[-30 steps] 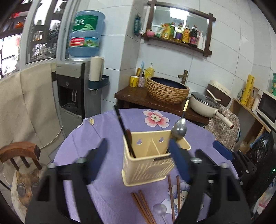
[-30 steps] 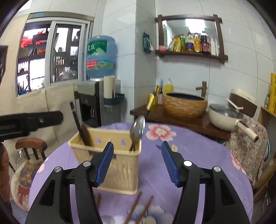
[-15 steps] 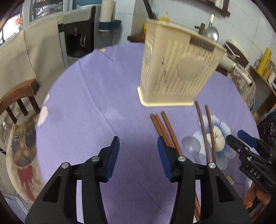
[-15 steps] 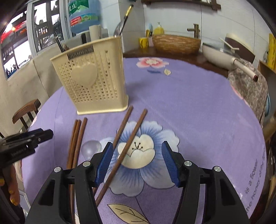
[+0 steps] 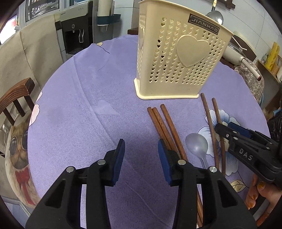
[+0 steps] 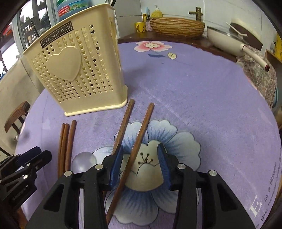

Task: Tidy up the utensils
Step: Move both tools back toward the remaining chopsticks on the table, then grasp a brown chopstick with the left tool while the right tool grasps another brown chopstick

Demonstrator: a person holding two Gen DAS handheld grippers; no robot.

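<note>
A cream perforated utensil holder [image 5: 176, 70] [image 6: 75, 74] stands on the purple tablecloth, with a metal spoon [image 5: 215, 16] sticking out of it. In front of it lie three brown chopsticks side by side [image 5: 164, 121] [image 6: 66, 141], a clear plastic spoon [image 5: 196, 144] [image 6: 83, 161] and two more chopsticks [image 5: 209, 119]. My left gripper [image 5: 141, 149] hovers low just left of the three chopsticks, jaws closing with nothing between them. My right gripper [image 6: 140, 151] straddles one chopstick of the pair [image 6: 142, 123], jaws closing, pads apart from it.
A wooden chair [image 5: 15, 98] stands beyond the table's left edge and a water dispenser [image 5: 75, 31] behind it. A woven basin [image 6: 176, 26] and a pan [image 6: 227, 42] sit on the counter at the back. A hand [image 5: 260, 192] holds the right gripper.
Both grippers have dropped toward the table and tipped downward. Their jaws have narrowed, and the right one now has a chopstick between its fingers.
</note>
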